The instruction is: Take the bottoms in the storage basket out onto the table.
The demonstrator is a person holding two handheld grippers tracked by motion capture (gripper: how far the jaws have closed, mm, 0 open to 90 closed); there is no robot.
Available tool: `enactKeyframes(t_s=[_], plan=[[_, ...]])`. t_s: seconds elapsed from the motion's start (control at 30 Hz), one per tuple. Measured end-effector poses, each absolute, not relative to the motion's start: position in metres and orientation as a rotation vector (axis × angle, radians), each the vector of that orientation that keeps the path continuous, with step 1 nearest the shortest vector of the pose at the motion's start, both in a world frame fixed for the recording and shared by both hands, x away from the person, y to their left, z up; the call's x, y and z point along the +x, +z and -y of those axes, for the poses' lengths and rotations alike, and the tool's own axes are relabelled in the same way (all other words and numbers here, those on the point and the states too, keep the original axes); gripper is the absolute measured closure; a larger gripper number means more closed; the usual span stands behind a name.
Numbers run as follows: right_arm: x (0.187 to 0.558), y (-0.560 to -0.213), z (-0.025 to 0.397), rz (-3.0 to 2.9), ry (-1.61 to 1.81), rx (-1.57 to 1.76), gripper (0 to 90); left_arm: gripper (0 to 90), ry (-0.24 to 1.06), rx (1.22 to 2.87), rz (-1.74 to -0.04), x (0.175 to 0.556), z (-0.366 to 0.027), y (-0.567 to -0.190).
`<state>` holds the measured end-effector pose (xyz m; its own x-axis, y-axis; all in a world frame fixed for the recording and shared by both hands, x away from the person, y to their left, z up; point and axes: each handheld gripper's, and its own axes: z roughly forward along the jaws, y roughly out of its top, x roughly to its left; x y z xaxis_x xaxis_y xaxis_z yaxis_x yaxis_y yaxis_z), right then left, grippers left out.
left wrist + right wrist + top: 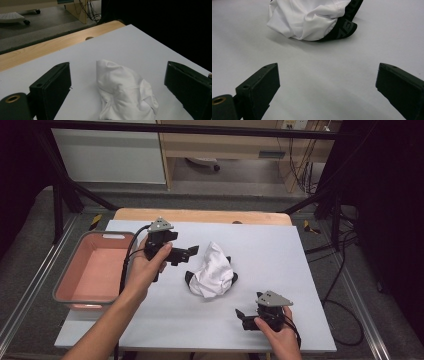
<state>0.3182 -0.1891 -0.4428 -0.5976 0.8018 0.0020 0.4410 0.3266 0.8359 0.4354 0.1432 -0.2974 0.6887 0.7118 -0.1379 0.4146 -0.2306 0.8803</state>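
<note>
my left gripper [191,253] hangs just left of the crumpled white garment [213,270], its jaws spread wide apart and holding nothing. in the left gripper view the garment sits between and beyond those jaws. the garment, white with black trim, lies bunched in a heap near the middle of the table [280,270]. my right gripper [242,319] rests at the near right, jaws also apart and empty, well apart from the garment. a pink bin [95,272] stands at the table's left edge.

White garment [304,18] cut off by the top edge — its black lettering too blurred to read
</note>
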Motion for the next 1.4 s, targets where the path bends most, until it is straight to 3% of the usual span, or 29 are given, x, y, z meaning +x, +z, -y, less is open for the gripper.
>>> enactKeyframes(t_s=[0.8, 1.4], plan=[[0.319, -0.439, 0.193, -2.160, 1.229, 1.096, 5.0, 5.9, 0.412, 1.895, -0.886, 0.424, -0.160, -0.280], [0.319, -0.439, 0.194, -2.164, 1.235, 1.090, 4.9, 5.2, 0.467, 1.811, -0.954, 0.413, -0.221, -0.266]])
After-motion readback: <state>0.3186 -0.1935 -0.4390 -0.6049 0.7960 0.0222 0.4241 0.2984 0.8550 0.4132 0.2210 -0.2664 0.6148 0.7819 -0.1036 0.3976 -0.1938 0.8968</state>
